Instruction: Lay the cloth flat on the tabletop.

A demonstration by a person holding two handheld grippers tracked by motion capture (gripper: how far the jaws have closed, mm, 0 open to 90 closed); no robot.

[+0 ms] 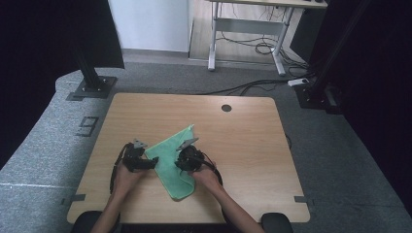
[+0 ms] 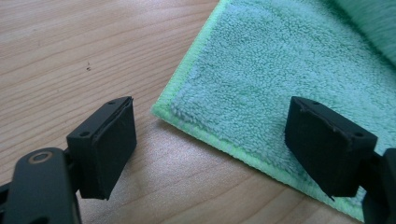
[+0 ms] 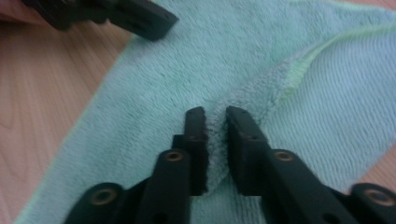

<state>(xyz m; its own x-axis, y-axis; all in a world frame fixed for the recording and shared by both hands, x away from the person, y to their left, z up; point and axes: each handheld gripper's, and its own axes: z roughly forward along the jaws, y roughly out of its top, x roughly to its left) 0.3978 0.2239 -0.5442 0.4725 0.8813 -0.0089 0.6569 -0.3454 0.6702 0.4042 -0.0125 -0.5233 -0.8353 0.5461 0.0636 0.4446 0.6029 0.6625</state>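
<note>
With the green cloth lying half folded on the table, the right gripper pinches a raised fold, so the wide-open left gripper should close squarely over the near corner.

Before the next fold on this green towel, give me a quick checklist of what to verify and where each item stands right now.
1. Left gripper open: ok, jaws stand wide apart.
2. Left gripper lined up with a corner of the green towel: ok, the corner lies on the table between the jaws, ungripped.
3. Right gripper has cloth: ok, a raised ridge of towel sits between its nearly closed jaws; how firmly they pinch, cannot tell.
4. Towel flat: not ok, one part is folded over and bunched at the right gripper.
5. Room on the table around the towel: ok, bare wood on all sides in the high view.
</note>
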